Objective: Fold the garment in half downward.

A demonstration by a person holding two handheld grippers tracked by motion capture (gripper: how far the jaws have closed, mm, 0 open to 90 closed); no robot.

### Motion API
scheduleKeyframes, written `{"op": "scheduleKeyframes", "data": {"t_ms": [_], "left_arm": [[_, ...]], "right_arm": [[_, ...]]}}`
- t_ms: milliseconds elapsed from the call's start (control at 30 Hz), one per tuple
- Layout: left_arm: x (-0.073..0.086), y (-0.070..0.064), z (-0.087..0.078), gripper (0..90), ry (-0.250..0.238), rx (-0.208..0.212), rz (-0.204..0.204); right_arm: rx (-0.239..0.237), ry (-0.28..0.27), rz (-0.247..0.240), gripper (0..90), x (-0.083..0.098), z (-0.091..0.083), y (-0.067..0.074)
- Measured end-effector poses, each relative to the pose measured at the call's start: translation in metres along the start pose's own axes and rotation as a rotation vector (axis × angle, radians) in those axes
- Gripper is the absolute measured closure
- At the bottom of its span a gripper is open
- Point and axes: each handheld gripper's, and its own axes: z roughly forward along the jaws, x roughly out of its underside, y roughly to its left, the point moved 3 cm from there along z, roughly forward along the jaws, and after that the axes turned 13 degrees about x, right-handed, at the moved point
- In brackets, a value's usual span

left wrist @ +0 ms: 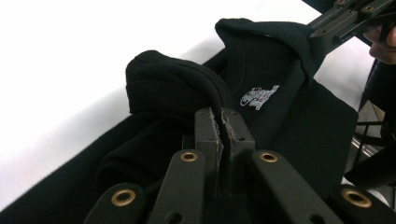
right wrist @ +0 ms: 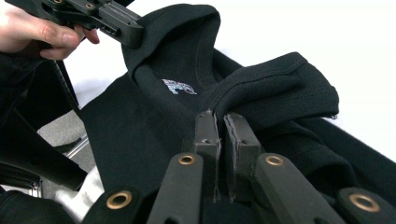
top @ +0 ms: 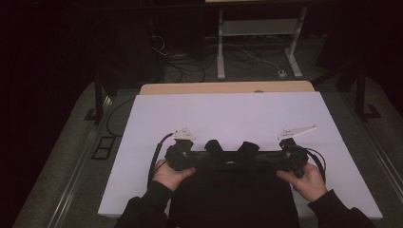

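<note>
With both the left gripper [top: 209, 153] and the right gripper [top: 252, 153] clenched on the neck edge of the black garment [top: 233, 194] at the near side of the white table [top: 228, 114], keep both pinches firm and move the hands evenly so the cloth stays flat

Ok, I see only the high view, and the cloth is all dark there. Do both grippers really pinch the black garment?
Observer: Yes. The left gripper has its jaws closed on a thick fold of the black garment.
Operator: And the right one?
Observer: The same. The right gripper is shut on another thick fold of it.
Operator: What lies between the two folds?
Observer: The neck opening, with a small white and blue printed label inside it.
</note>
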Motion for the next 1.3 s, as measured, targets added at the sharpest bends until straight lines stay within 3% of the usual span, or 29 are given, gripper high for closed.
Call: {"op": "scheduleKeyframes", "data": {"t_ms": [433, 767, 1300], "left_arm": [[0.010, -0.010, 0.004, 85.0, 0.059, 0.029, 0.013], [0.017, -0.014, 0.005, 85.0, 0.073, 0.039, 0.010], [0.032, -0.029, 0.011, 85.0, 0.133, 0.063, 0.035]], "right_arm": [[-0.011, 0.030, -0.014, 82.8, 0.012, 0.000, 0.008], [-0.020, 0.055, -0.018, 82.7, 0.020, 0.000, 0.013], [-0.025, 0.097, -0.028, 82.7, 0.035, -0.002, 0.021]]}}
